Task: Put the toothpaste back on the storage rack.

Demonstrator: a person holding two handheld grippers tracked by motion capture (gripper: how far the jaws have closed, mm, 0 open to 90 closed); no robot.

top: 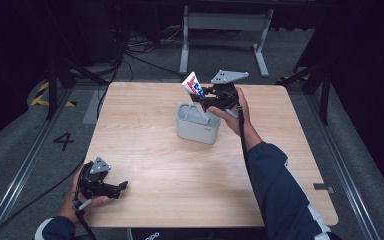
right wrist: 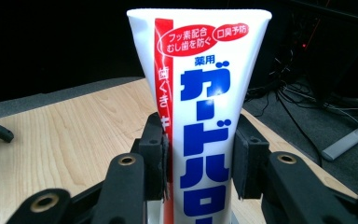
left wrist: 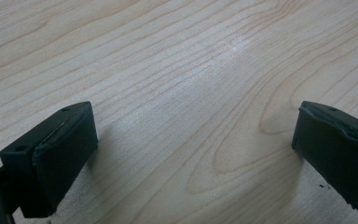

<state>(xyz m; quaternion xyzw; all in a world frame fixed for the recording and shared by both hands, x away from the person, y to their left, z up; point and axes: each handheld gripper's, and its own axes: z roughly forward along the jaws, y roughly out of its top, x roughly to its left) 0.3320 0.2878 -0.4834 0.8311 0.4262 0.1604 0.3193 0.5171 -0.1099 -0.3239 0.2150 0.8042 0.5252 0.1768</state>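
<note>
Table (top: 170,175) of pale wood carries the scene, with dark floor, cables and a grey frame beyond its far edge. Near the middle of its far half stands a grey tub (top: 195,129), open at the top, with rounded corners. Over that tub the right tongs (top: 203,97) are held by a hand on a dark blue sleeve, with the grey three-cornered plate on top. They are clamped on a white toothpaste tube (top: 194,86) with a red stripe and blue lettering. In the high view the tube tilts, its flat crimped end up and away from the tub, its lower end down at the tub's mouth. In the right gripper view the tube (right wrist: 200,121) rises between the two black pads (right wrist: 151,154), which press on either side of it. The left tongs (top: 122,187) rest at the near left corner of the table, well apart from the tub. In the left gripper view they (left wrist: 193,154) stand wide apart, with bare wood between them.
</note>
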